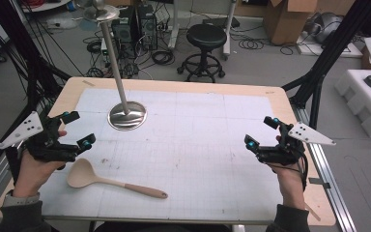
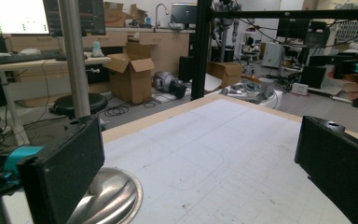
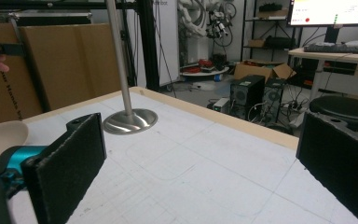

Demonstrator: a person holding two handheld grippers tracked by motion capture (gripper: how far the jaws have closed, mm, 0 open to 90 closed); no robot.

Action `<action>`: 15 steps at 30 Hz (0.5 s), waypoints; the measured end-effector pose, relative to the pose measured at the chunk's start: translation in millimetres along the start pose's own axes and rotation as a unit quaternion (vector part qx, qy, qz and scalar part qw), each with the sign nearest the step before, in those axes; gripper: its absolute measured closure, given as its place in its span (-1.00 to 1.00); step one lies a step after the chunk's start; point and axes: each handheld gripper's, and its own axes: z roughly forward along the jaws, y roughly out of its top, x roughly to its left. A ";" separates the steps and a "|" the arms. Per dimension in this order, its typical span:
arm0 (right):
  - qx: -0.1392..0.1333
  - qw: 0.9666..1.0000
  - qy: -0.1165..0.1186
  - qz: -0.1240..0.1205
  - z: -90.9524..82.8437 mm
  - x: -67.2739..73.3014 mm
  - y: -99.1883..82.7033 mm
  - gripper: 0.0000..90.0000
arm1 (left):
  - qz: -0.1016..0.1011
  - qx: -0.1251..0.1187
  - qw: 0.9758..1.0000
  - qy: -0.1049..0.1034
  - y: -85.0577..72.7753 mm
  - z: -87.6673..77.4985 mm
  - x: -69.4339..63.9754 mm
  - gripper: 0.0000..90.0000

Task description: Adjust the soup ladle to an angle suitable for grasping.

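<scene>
Two grippers, both sitting idle with nothing in them. The left gripper point(image 1: 75, 129) hovers at the left edge of the table point(image 1: 183, 86) with its jaws spread wide apart, and the right gripper point(image 1: 261, 132) over at the right edge has its jaws apart too. The thing nearest the left one is a wooden spoon point(image 1: 107, 177), lying flat on the near-left part of the white mat point(image 1: 198, 159), bowl toward the left gripper and handle pointing right and a bit nearer. My guess is it's light and stiff, not fragile, but that smooth rounded handle could roll or twist between flat pads. I'd pinch the handle point(image 1: 137, 188) around its middle, squeezing across it, not the bowl, since the curved bowl would likely squirt out. Farther back on the left stands a metal stand point(image 1: 127, 115) with a round base and upright pole, well apart from the spoon.
</scene>
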 end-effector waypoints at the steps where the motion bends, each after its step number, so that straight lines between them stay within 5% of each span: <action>1: 0.000 1.000 0.000 0.000 0.0 0.0 0.0 -0.99 | 0.000 0.000 1.000 0.000 0.0 0.0 0.0 -0.96; 15: 0.005 1.000 0.022 -0.005 3.3 1.1 -1.2 -0.99 | 0.001 0.015 0.999 -0.036 -2.3 4.2 -3.3 -0.96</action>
